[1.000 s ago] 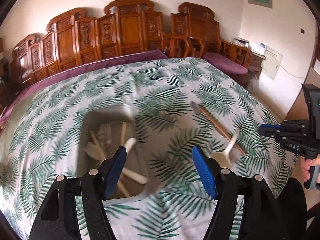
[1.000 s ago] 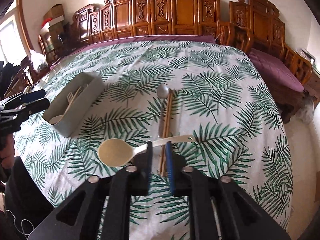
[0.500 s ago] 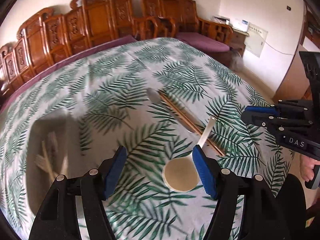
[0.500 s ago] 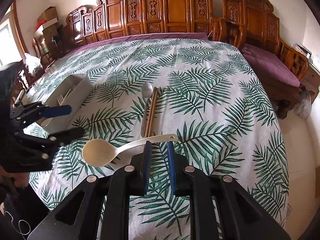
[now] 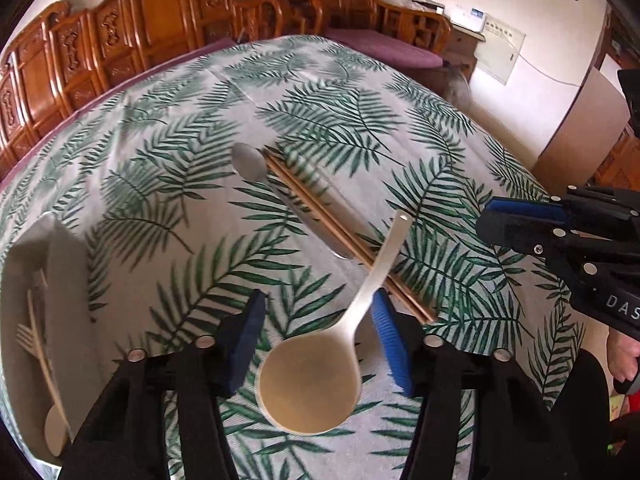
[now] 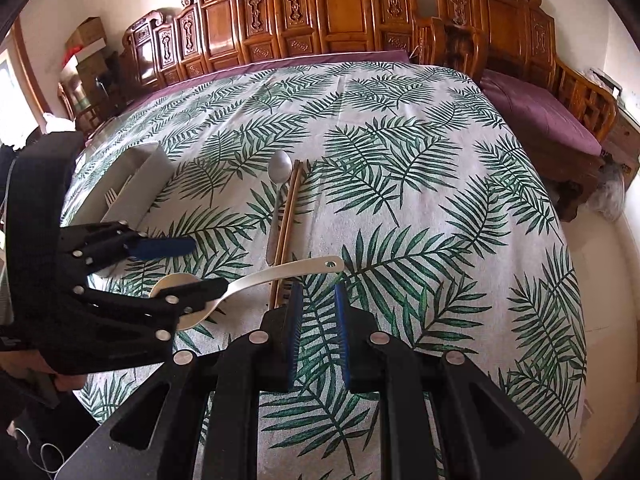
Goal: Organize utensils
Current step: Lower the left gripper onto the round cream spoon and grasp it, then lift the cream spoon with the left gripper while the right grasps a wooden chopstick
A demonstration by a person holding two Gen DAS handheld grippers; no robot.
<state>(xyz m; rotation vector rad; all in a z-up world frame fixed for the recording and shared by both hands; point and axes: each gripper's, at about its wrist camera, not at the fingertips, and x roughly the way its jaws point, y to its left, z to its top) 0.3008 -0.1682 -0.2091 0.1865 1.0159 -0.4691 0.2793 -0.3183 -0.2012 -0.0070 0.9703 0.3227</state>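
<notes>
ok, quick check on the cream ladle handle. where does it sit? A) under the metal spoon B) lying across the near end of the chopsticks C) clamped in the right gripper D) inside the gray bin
B: the cream ladle handle crosses over the near end of the chopsticks; the right gripper is open with nothing in it, and the metal spoon lies beside the chopsticks.

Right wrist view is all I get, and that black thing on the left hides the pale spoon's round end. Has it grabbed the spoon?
Observer: No. In the left wrist view the left tongs are open, and the cream plastic spoon has its bowl between their blue pads.
Operator: What's inside the grey tray?
Observer: The grey rectangular tray holds a cream fork and a small cream spoon.
</notes>
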